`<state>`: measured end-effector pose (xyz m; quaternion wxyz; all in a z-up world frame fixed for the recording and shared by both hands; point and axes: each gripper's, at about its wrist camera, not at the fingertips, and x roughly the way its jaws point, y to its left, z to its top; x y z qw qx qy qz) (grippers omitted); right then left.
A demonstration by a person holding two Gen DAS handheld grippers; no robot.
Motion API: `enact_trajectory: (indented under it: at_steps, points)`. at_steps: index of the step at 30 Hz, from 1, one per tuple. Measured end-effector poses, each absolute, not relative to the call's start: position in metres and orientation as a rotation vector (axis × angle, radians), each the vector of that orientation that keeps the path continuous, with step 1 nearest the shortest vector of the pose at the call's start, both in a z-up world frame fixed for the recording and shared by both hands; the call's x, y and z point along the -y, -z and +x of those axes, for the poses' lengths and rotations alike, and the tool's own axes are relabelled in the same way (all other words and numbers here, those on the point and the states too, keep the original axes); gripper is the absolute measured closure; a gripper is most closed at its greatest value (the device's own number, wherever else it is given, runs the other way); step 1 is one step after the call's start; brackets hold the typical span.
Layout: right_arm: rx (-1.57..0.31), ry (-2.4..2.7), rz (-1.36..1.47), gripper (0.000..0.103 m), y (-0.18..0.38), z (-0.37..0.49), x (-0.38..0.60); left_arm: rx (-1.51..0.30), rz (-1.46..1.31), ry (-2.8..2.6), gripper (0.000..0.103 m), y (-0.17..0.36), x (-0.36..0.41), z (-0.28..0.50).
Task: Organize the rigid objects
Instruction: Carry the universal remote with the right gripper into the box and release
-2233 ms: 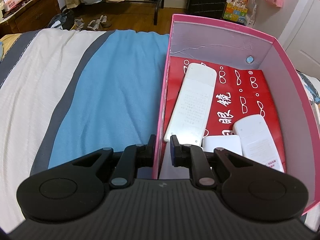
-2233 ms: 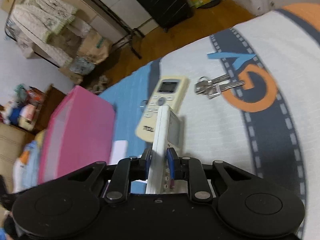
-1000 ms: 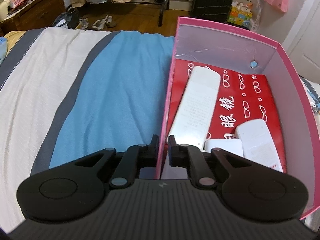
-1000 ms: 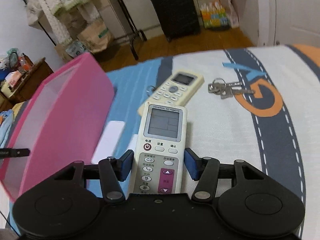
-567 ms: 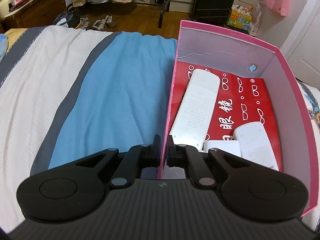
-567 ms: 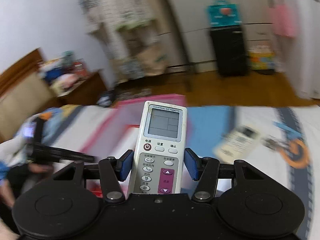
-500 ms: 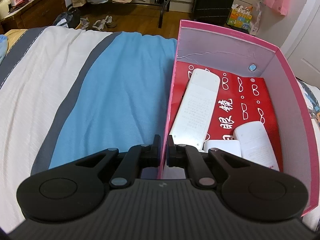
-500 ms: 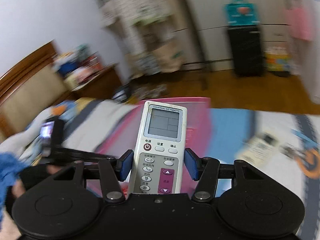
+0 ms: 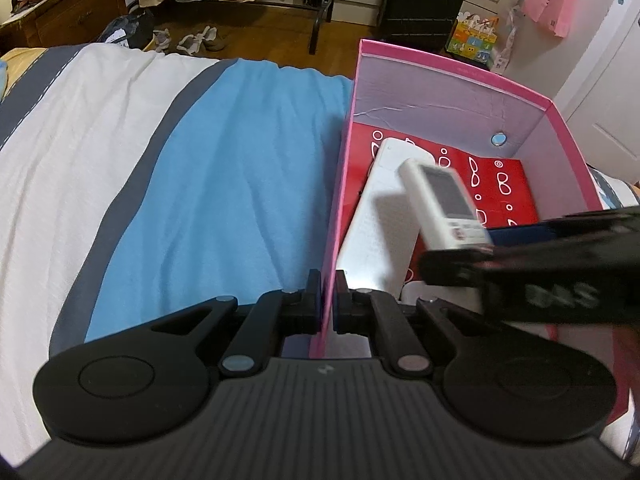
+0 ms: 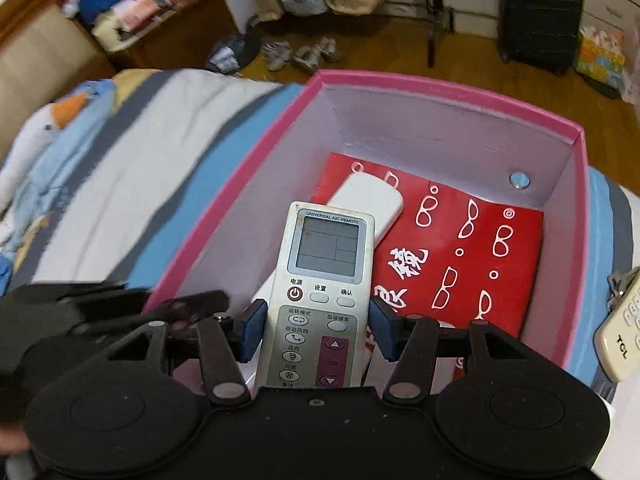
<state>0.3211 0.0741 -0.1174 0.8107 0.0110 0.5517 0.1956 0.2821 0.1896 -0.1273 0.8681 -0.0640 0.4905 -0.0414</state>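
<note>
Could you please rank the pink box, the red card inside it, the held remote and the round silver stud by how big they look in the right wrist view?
1. pink box
2. red card
3. held remote, though nearness to the camera enlarges it
4. round silver stud

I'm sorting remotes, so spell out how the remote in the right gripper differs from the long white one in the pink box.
The universal A/C remote is held above the pink box; the long white remote lies on its floor. The held one shows screen and buttons; the lying one shows a plain back. The held one looks shorter. Both are pale, slim and rectangular.
</note>
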Motion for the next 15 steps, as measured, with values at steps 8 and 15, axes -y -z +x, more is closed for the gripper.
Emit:
enact_trajectory:
  at_steps: [8, 15]
  points:
    - [-1.206, -0.391, 0.14, 0.042, 0.124, 0.333, -0.053, -1.026, -0.129, 0.096, 0.099, 0.13, -0.188, 0.284]
    - [-1.113, -0.465, 0.179, 0.042, 0.06, 0.299, -0.006, -1.04, -0.114, 0.106, 0.098, 0.128, -0.186, 0.285]
